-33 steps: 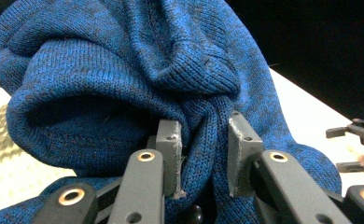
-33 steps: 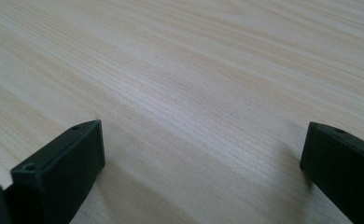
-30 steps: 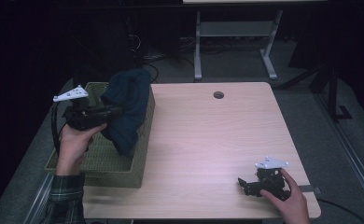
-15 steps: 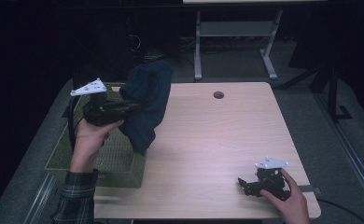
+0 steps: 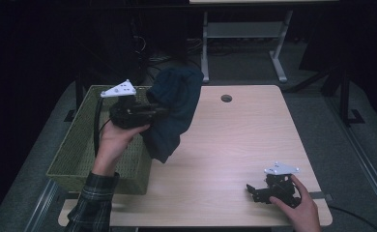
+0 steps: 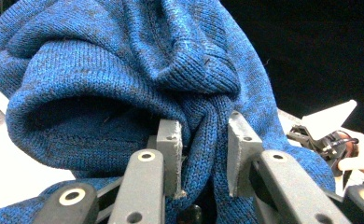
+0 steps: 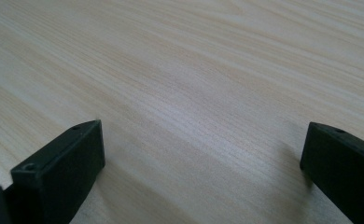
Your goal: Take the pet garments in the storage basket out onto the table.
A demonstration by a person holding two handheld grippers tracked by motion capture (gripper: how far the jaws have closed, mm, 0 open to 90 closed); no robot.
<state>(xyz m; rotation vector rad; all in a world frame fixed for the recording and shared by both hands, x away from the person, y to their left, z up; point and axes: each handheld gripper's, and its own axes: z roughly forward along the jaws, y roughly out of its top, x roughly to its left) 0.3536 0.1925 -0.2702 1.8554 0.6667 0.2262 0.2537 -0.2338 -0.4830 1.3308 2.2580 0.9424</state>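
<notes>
Blue sweater lifted out of the basket by the left gripper

The left gripper point(image 5: 161, 111) is clamped on a bunched fold of the blue knit sweater point(image 5: 174, 108), which hangs from its jaws, the bulk drooping below and beyond them over the seam between the green woven basket point(image 5: 80, 150) and the table point(image 5: 235, 145). The right gripper point(image 5: 250, 189) rests well apart on the table, jaws spread wide, nothing between them. Likely risks: the narrow pinch slipping off the soft knit, or the trailing hem snagging the basket rim and dragging it
</notes>
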